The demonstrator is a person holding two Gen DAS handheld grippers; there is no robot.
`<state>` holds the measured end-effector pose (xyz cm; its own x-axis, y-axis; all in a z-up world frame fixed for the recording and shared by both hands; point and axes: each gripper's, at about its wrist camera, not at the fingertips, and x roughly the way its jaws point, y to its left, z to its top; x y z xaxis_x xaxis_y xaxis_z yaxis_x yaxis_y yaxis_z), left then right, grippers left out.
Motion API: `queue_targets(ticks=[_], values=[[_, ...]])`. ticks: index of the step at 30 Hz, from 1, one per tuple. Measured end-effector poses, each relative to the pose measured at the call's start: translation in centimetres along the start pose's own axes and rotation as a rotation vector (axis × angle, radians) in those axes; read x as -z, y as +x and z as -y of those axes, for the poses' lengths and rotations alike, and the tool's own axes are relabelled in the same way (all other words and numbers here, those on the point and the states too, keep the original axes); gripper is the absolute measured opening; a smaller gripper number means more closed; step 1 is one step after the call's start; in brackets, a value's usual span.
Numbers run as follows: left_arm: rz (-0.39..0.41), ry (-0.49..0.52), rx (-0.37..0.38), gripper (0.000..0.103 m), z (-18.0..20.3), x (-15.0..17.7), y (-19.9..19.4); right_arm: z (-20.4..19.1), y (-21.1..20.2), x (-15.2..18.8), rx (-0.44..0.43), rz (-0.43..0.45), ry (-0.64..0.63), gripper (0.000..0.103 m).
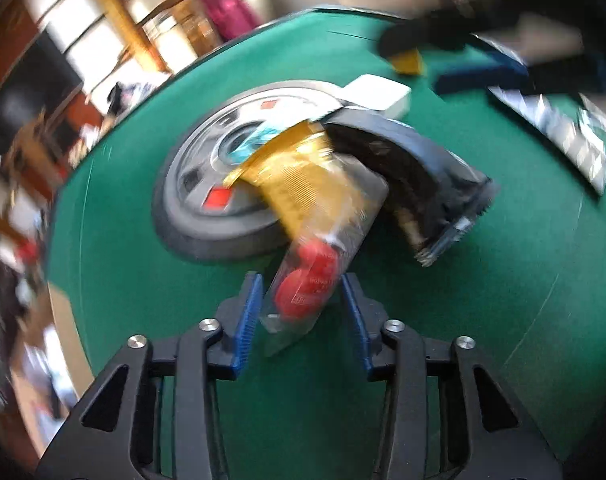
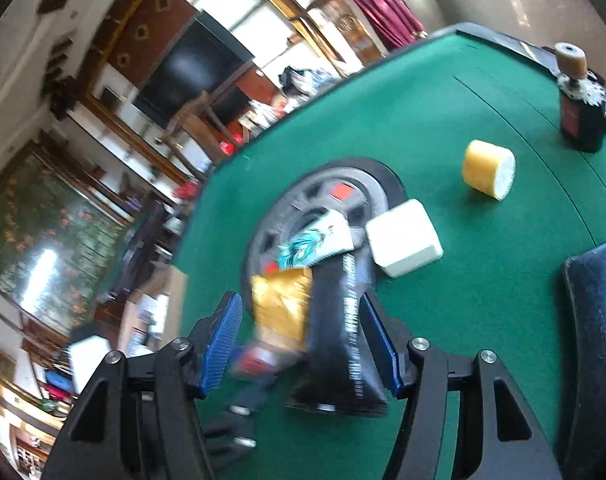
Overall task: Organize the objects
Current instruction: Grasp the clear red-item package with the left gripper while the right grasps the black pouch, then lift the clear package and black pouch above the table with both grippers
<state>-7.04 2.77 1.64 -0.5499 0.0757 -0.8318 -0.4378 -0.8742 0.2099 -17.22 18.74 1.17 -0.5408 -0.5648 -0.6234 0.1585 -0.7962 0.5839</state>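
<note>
Green table [image 2: 443,128], three packets, one white box [image 2: 403,238]

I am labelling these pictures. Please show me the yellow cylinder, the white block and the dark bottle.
yellow cylinder [image 2: 487,174]: right wrist view, on its yellow side.
white block [image 2: 403,237]: right wrist view, middle of its top face.
dark bottle [image 2: 581,119]: right wrist view, on its dark body.
</note>
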Motion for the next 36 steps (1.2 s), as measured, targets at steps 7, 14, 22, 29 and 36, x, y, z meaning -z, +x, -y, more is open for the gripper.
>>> queue_targets(ticks=[7, 14, 22, 29, 36], values=[[-0.035, -0.304, 0.132, 0.022, -4.9, 2.8, 0.4, -0.5, 2.9, 1.1, 0.134, -0.076, -0.085, 0.061], [-0.063, -0.364, 0.109, 0.023, -5.8, 1.4, 1.0, -0.7, 4.6, 1.8, 0.257, -0.089, -0.188, 0.046], [-0.017, -0.456, 0.069, 0.050, -8.9, 0.7, -0.8, -1.4, 5.5, 2.4, 0.318, -0.096, -0.279, 0.028], [-0.102, -0.372, -0.048, 0.062, -7.8, -2.2, 2.8, -0.8, 4.2, 1.7, 0.280, -0.052, -0.231, 0.024], [-0.050, -0.424, -0.028, 0.027, -8.3, -1.2, 4.3, -0.7, 2.5, 1.1, 0.252, 0.006, -0.191, 0.023]])
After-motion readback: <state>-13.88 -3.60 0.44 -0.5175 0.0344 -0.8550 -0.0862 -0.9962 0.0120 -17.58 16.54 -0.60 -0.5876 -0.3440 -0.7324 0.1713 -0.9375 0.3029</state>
